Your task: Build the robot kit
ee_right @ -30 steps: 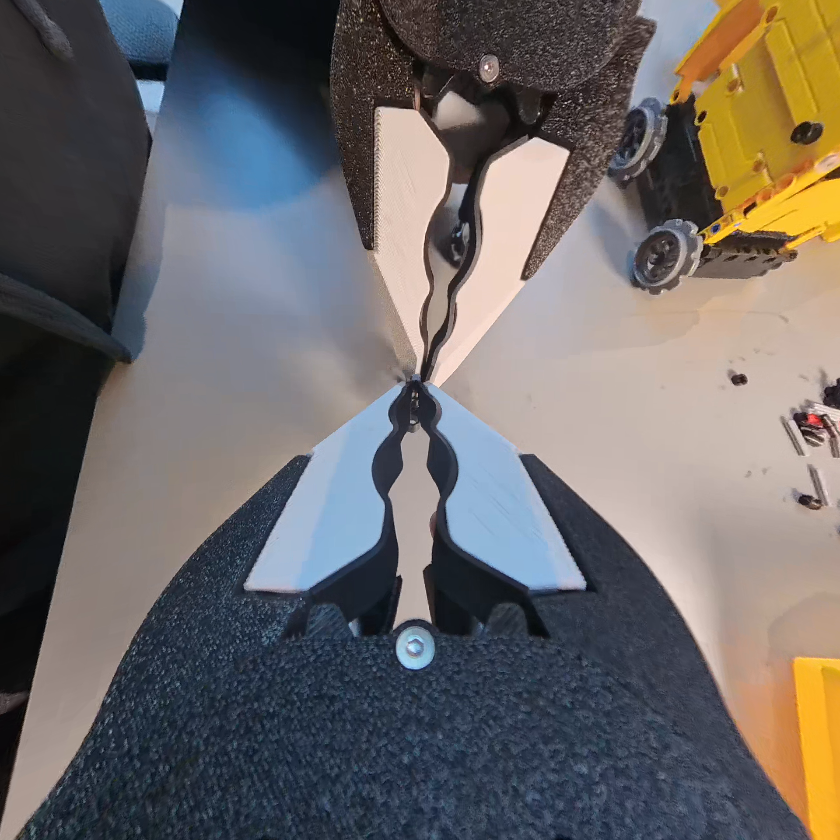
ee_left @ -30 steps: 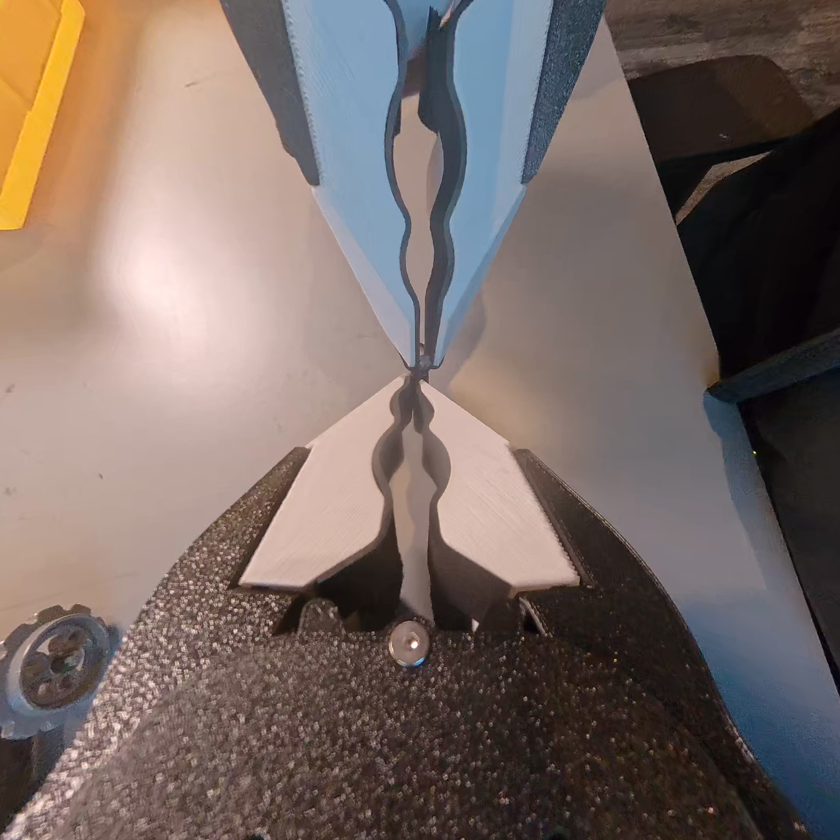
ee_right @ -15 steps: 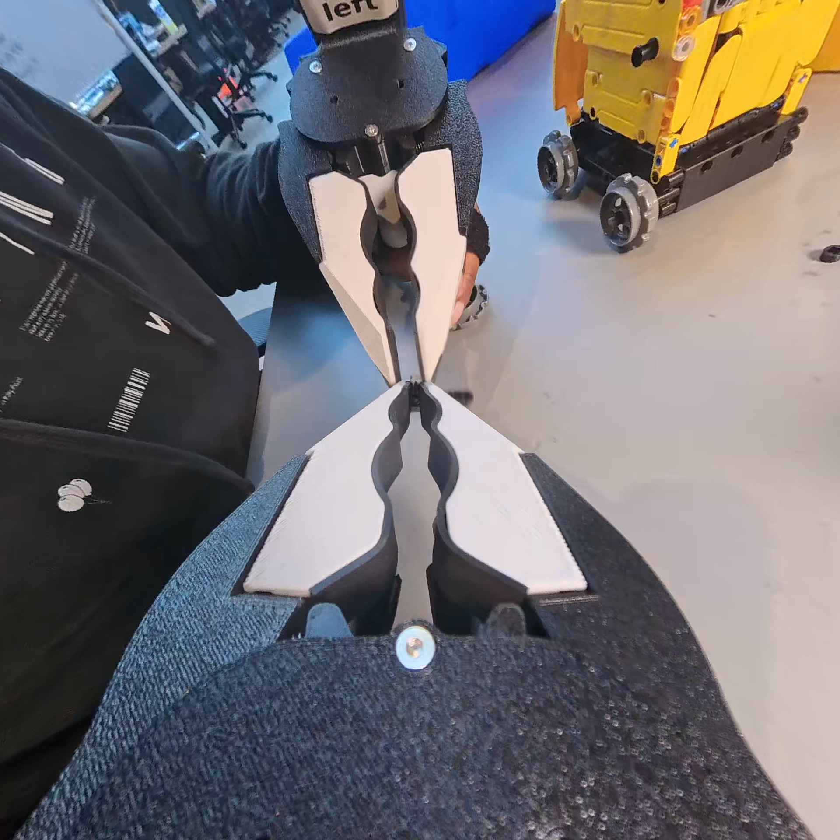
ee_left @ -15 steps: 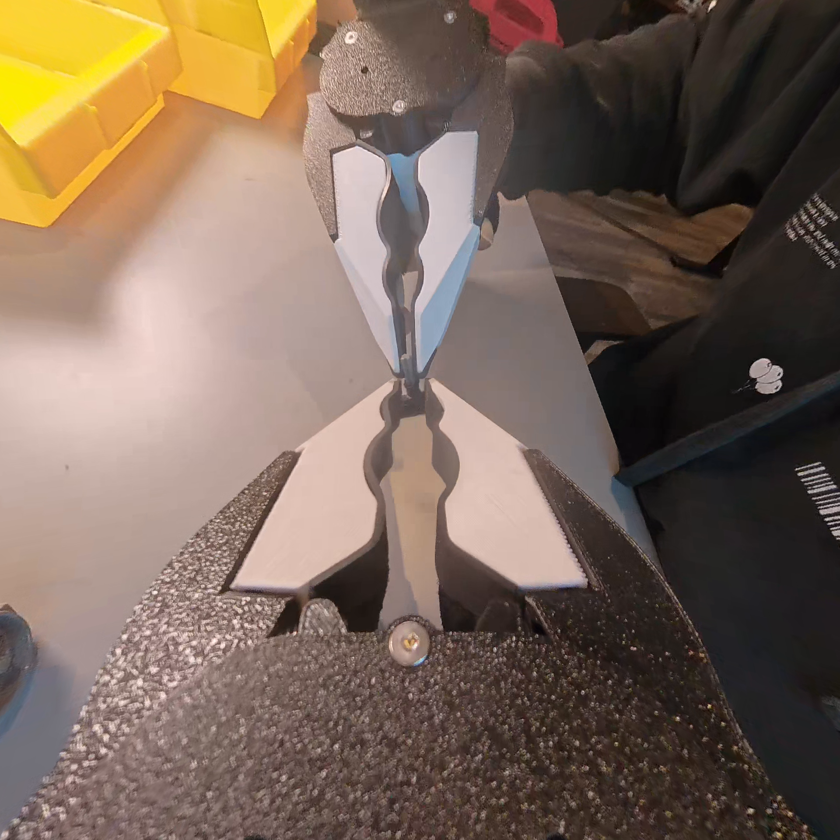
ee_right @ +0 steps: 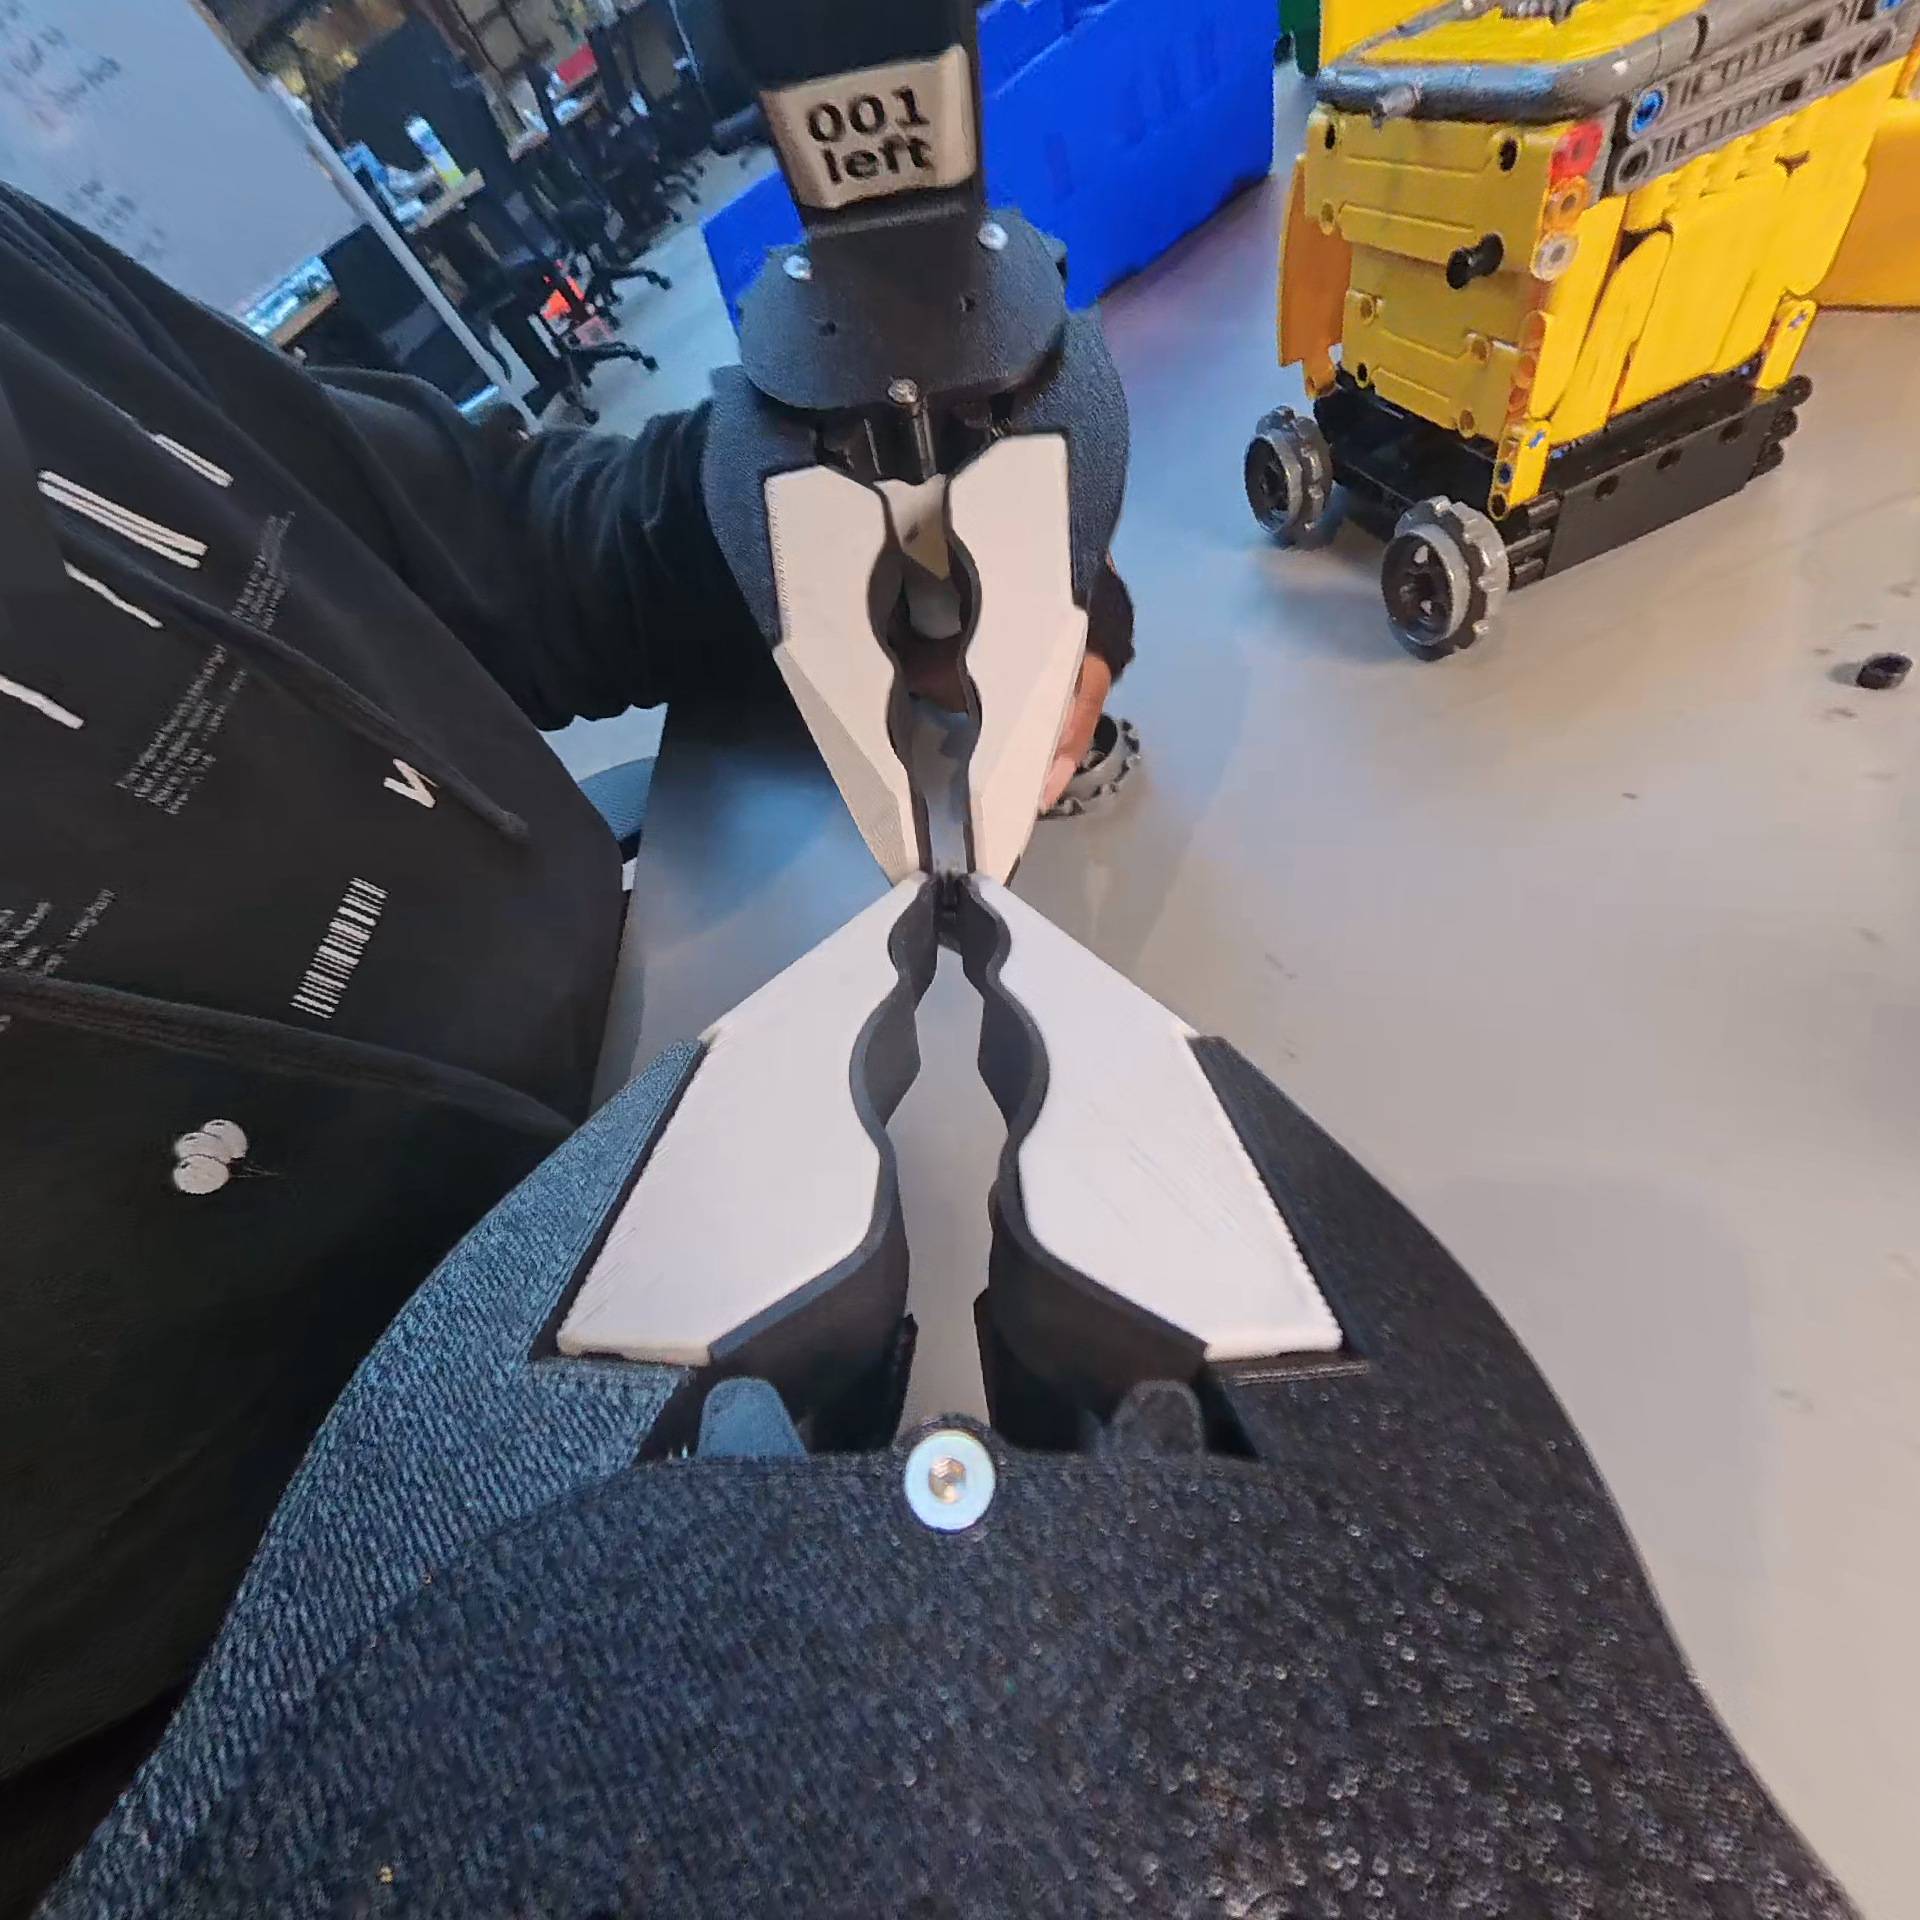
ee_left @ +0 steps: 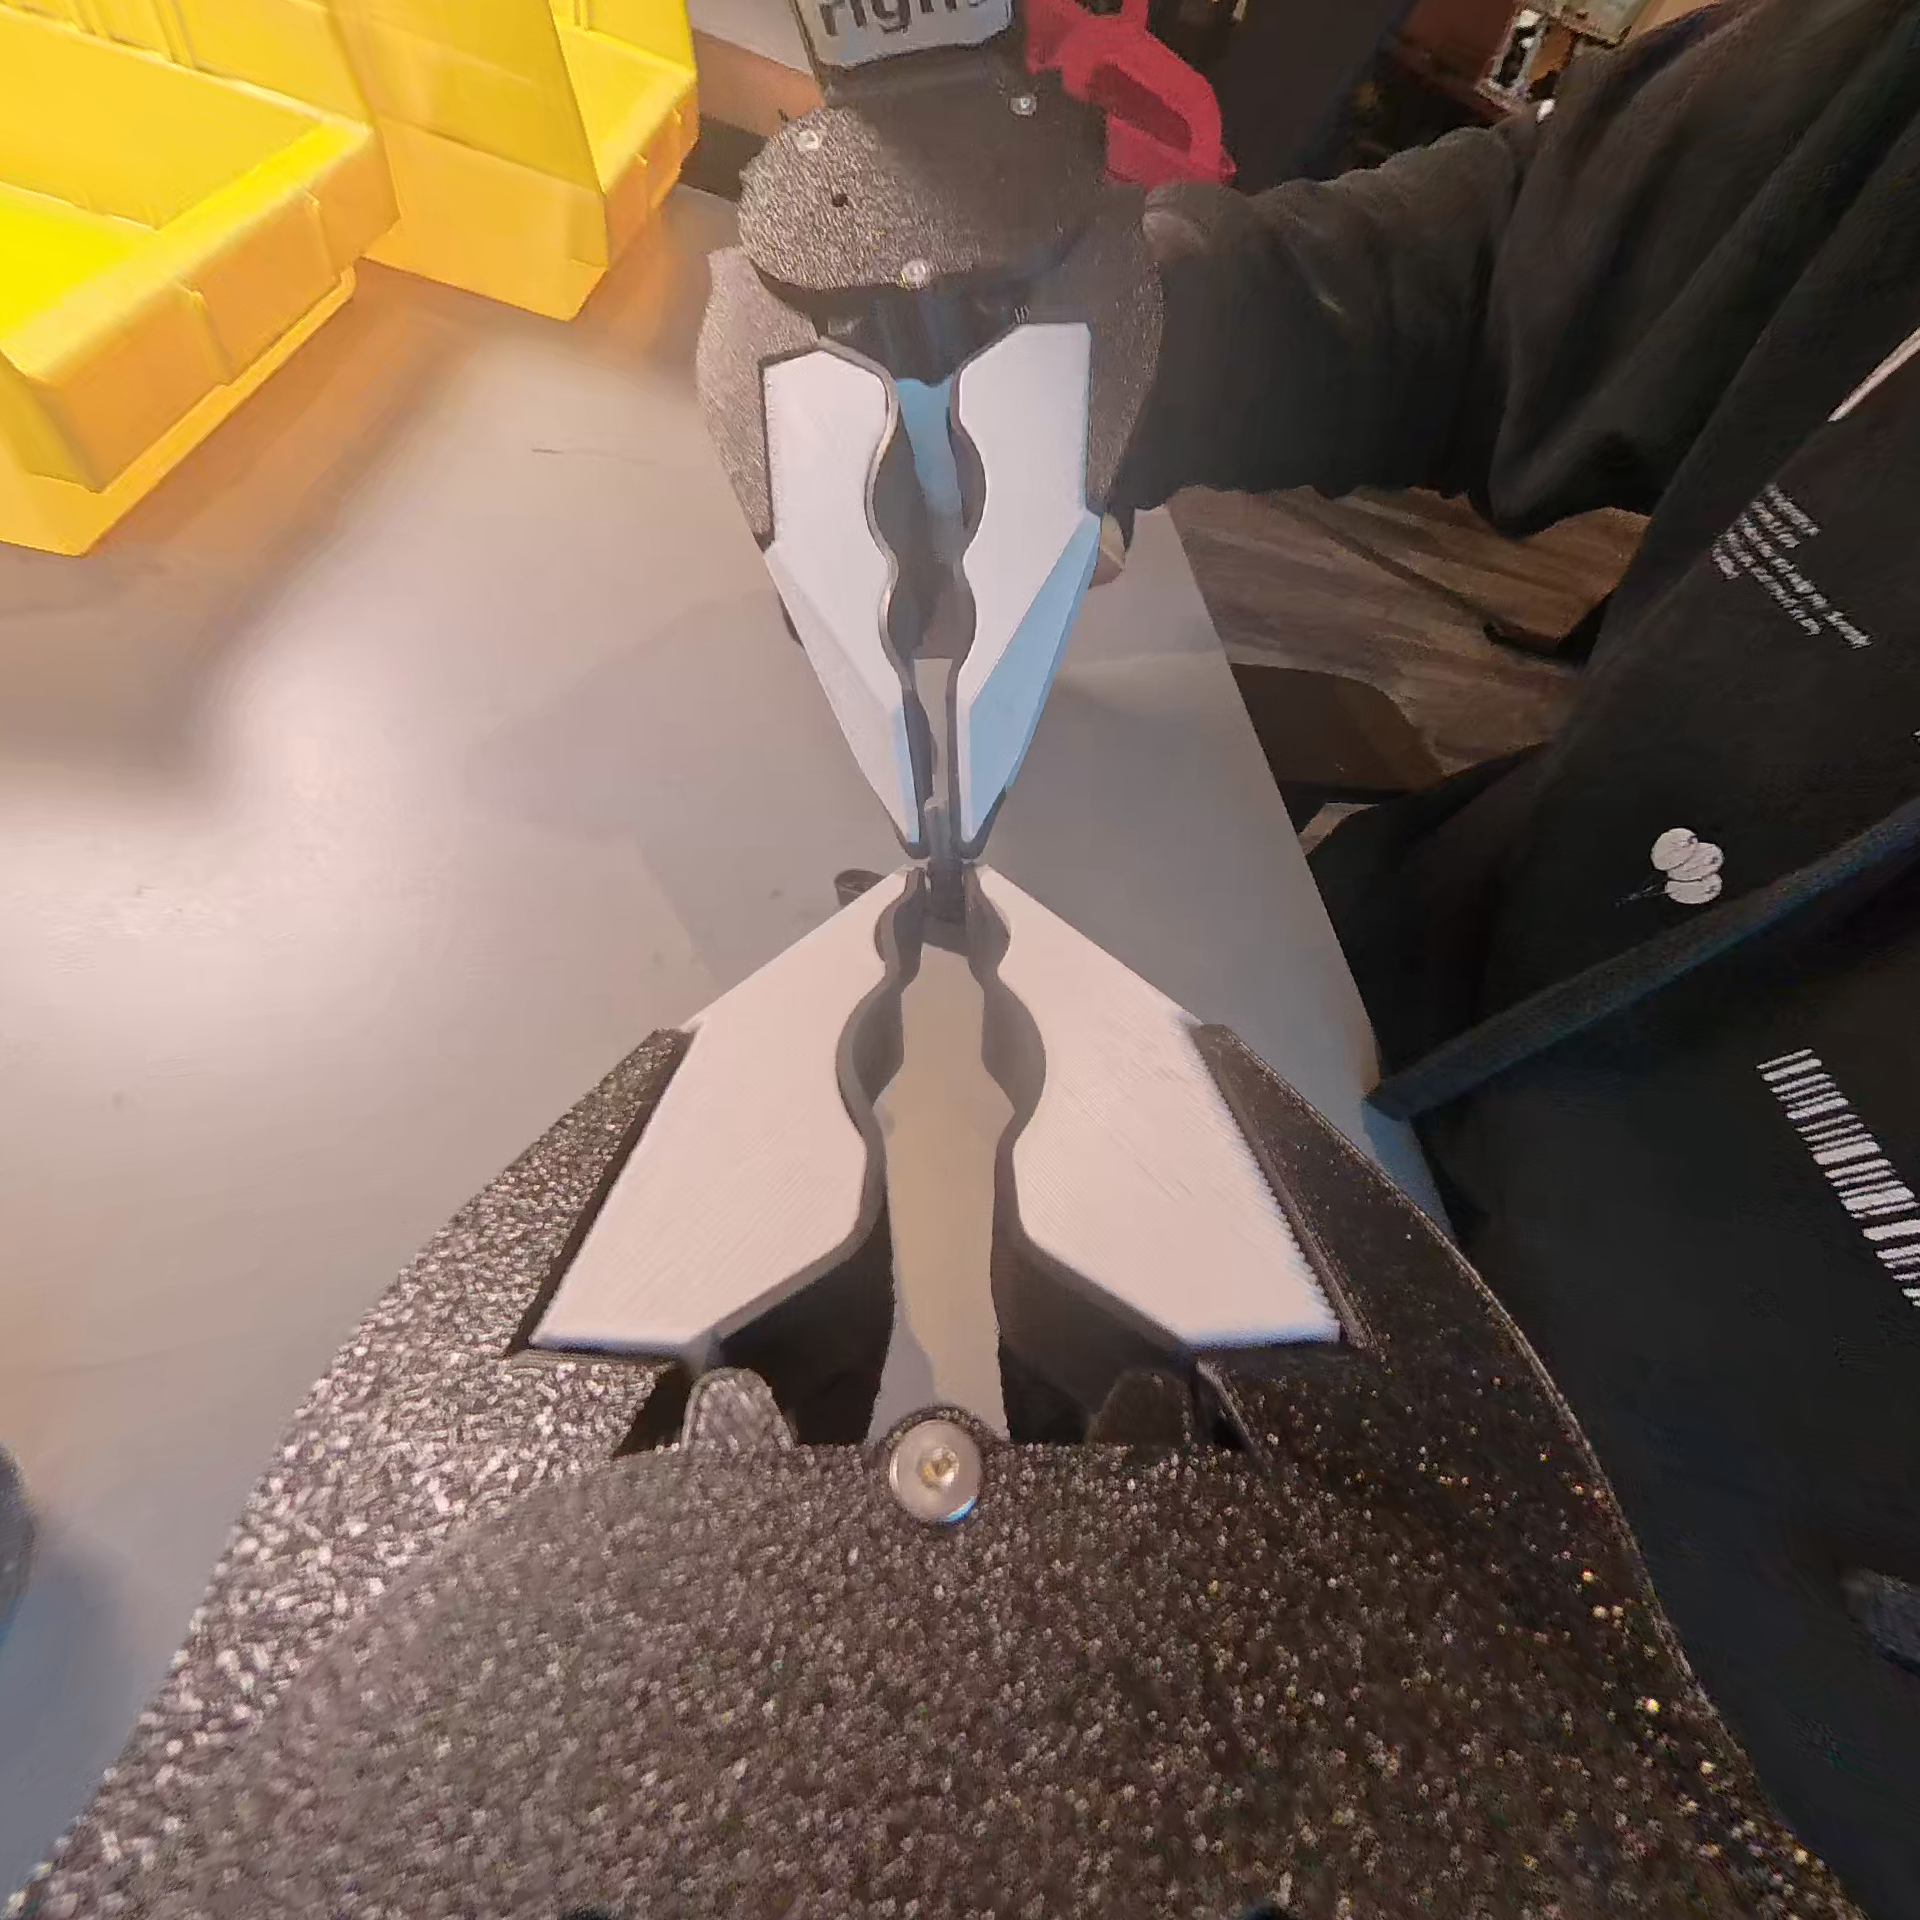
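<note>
We see the left tool (ee_left: 943,902) and the right tool (ee_right: 948,896) meeting tip to tip above the grey table (ee_left: 364,831), each narrowed onto the same small dark piece (ee_left: 943,883), too small for us to identify. Just beyond the left tool's tip, a small black part (ee_left: 852,884) lies on the table; farther ahead to its left stand yellow bins (ee_left: 208,239). Ahead and to the right of the right tool sits a yellow and black wheeled toy vehicle (ee_right: 1538,332), and a loose grey wheel (ee_right: 1101,758) lies behind the left tool.
</note>
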